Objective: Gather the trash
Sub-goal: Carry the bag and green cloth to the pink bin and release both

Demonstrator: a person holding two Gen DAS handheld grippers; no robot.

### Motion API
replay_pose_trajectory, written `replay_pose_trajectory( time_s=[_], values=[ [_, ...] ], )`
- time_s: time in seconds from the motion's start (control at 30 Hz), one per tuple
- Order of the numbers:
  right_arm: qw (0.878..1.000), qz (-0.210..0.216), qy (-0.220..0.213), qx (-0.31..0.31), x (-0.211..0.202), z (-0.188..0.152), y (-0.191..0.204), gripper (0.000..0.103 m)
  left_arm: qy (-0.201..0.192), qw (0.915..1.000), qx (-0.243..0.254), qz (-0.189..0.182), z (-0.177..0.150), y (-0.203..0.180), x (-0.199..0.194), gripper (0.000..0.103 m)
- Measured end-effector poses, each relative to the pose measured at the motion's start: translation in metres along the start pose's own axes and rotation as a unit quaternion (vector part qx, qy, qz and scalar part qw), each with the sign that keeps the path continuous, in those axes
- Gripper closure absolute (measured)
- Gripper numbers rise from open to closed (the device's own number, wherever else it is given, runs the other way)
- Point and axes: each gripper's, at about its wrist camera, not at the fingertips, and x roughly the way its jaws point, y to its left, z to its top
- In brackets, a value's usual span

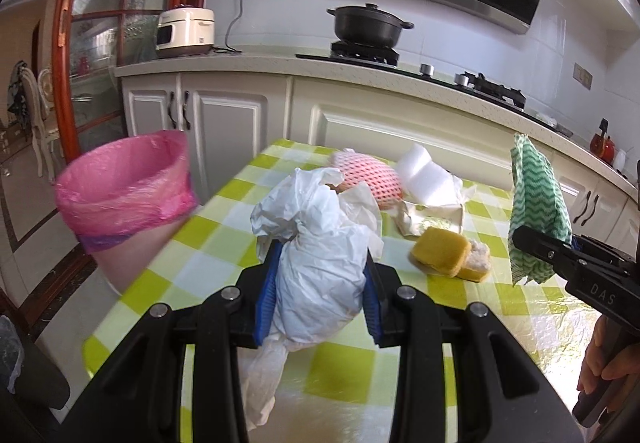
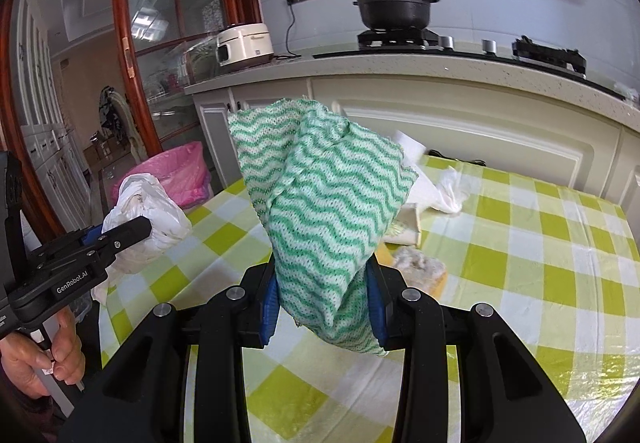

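A pink-lined round bin (image 1: 124, 199) stands off the table's left edge; the left gripper (image 1: 320, 291) is clamped on a crumpled white plastic bag (image 1: 320, 267) above the green-checked tablecloth (image 1: 208, 243); the right gripper (image 2: 324, 295) pinches a green wavy-striped cloth (image 2: 320, 195), raised over the table.

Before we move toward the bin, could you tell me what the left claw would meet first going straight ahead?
Probably the pink foam net, beyond the white plastic bag held by the left claw; depth is unclear.
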Motion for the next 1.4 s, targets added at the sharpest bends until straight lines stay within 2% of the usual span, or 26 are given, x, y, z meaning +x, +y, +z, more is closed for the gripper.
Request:
replay_pose_trajectory(
  time_s=[0.27,0.67,1.07,1.23,1.4],
  values=[
    [0.998,0.031,-0.003,-0.050,0.014,0.018,0.047,0.067,-0.013,0.9997,-0.015,0.016,0.005,0.026,-0.021,0.068],
    [0.989,0.088,-0.002,-0.118,0.055,0.048,0.114,0.067,-0.024,0.9967,-0.038,0.068,0.020,0.075,-0.033,0.068],
    [0.976,0.153,0.012,-0.154,0.133,0.095,0.177,0.067,-0.040,0.9885,-0.061,0.132,0.067,0.153,-0.015,0.068],
    [0.971,0.171,0.016,-0.167,0.163,0.112,0.201,0.067,-0.046,0.9829,-0.064,0.166,0.089,0.194,0.007,0.067],
    [0.967,0.189,0.029,-0.167,0.198,0.126,0.219,0.066,-0.040,0.9793,-0.098,0.172,0.101,0.240,0.035,0.067]
  ],
)
